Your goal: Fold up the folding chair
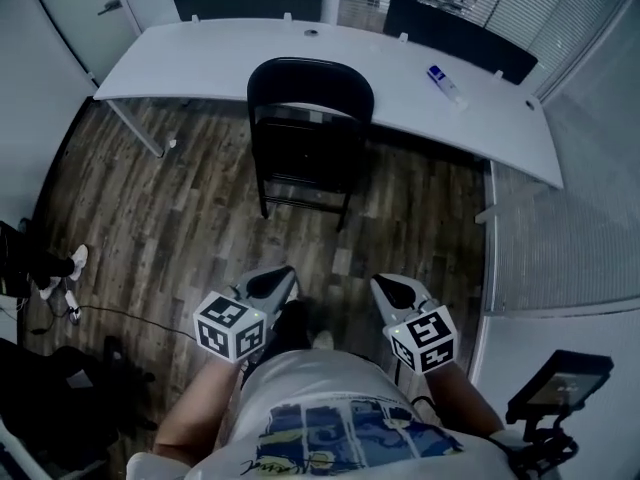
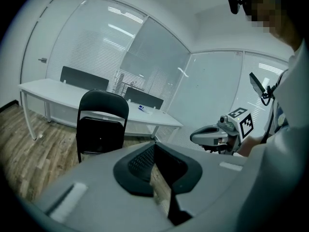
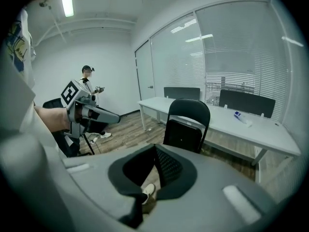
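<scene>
1. The left gripper (image 1: 279,276) has its jaws pressed together with nothing between them; in the left gripper view (image 2: 157,172) only a sliver of floor shows past the dark pads
2. The right gripper (image 1: 386,285) is likewise closed and empty, its ribbed pads (image 3: 166,167) meeting; below its jaws in the right gripper view sits the toe of the person's own shoe (image 3: 145,190)
3. The two grippers are held side by side in front of the person's body, apart from each other, both tilted somewhat downward and touching nothing; each shows in the other's camera (the right one (image 2: 194,137) off to the left gripper's right, the left one (image 3: 115,117) off to the right gripper's left)
4. The folding chair (image 1: 310,118) is straight ahead of both grippers and well apart from them, black, standing on its legs on the wooden floor (image 1: 180,228) with its rounded backrest on top; it also shows ahead of the jaws in the left gripper view (image 2: 102,124) and the right gripper view (image 3: 186,127)
5. Beyond the chair, farther from the grippers, runs a long white desk (image 1: 200,63), the chair's back close to its near edge; a small white and blue bottle (image 1: 445,83) lies on the desk, ahead and to the right of the right gripper
6. Well off to the right gripper's left, a second person (image 3: 87,83) stands by the far wall
</scene>
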A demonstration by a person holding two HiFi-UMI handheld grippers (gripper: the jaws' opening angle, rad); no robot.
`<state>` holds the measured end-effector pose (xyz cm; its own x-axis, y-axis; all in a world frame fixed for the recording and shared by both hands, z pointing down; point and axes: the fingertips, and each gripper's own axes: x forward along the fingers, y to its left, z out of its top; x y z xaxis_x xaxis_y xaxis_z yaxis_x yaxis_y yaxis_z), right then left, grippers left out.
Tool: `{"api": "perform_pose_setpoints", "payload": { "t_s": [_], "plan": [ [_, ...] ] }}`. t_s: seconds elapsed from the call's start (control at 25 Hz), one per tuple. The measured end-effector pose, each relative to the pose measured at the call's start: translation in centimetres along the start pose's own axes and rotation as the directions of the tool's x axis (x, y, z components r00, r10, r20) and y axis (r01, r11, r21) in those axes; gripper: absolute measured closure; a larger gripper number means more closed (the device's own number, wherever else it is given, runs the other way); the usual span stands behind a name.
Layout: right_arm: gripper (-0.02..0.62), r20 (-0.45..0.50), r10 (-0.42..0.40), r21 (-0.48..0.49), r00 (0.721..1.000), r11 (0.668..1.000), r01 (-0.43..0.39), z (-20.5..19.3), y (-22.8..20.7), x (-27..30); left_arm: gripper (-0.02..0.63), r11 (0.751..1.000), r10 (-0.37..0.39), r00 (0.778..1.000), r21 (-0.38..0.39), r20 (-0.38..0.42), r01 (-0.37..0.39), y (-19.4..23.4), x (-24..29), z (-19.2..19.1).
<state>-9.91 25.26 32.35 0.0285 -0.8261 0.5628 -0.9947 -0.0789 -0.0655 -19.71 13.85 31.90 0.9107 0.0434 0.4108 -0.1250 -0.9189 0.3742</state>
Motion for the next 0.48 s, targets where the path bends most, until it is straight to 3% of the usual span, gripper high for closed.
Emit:
{"api": "perform_pose_setpoints", "payload": {
  "t_s": [0.24,0.48],
  "plan": [
    [0.592,-0.01,0.021,0.015,1.0,1.0,-0.021,-1.8,3.4,-1.0,0.6,1.0,-0.009,0.999,0.026,-0.045,0.01,-1.2,-2.6,-2.1],
    [0.592,0.001,-0.034,0.027,0.999,0.999,0.034,-1.4,6.0,-1.0,0.6,0.993,-0.088,0.993,0.073,-0.08,0.094,-1.2,-3.6,-2.6]
  ]
}}
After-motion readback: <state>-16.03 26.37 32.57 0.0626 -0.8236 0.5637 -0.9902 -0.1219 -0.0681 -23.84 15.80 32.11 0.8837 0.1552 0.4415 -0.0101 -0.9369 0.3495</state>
